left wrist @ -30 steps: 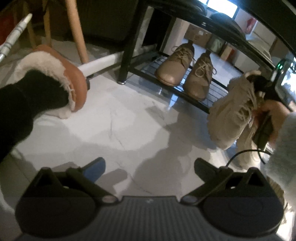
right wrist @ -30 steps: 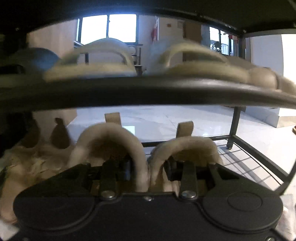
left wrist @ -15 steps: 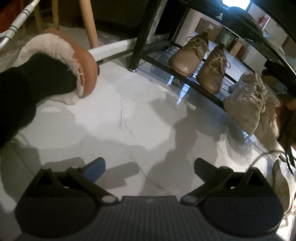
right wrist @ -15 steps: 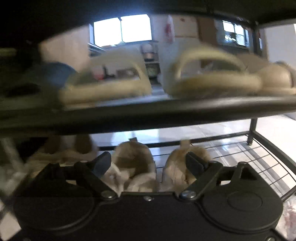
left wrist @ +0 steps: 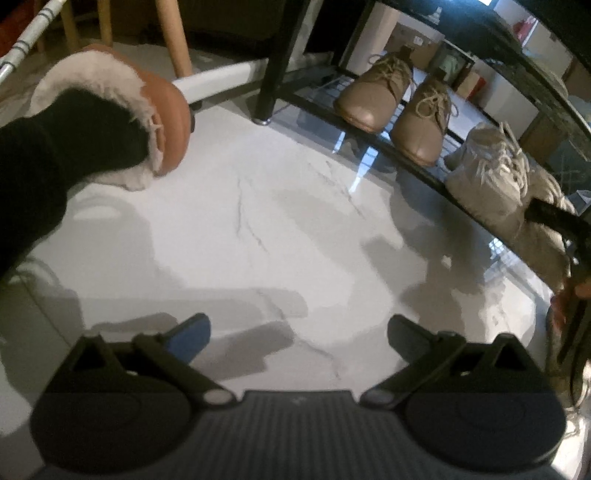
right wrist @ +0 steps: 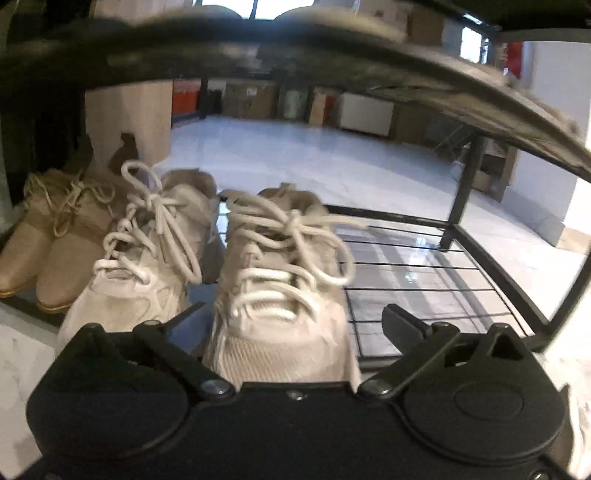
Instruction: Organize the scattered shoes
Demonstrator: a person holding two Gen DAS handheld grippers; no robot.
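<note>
A pair of beige laced sneakers stands on the bottom wire shelf of the black shoe rack, toes toward me. It also shows in the left wrist view. My right gripper is open and empty, just in front of the right sneaker's toe. A pair of tan lace-up shoes stands to their left on the same shelf. My left gripper is open and empty above the white marble floor. The right gripper's dark tip shows at the left wrist view's right edge.
A person's foot in a brown fur-lined slipper stands on the floor at the left. A wooden chair leg and a white pole are behind it. The rack's upper bar hangs over the sneakers. Bare wire shelf lies right of the sneakers.
My right gripper has opened, let go of the sneakers on the bottom shelf and pulled back. The left gripper has drifted a little closer to the rack, still open.
</note>
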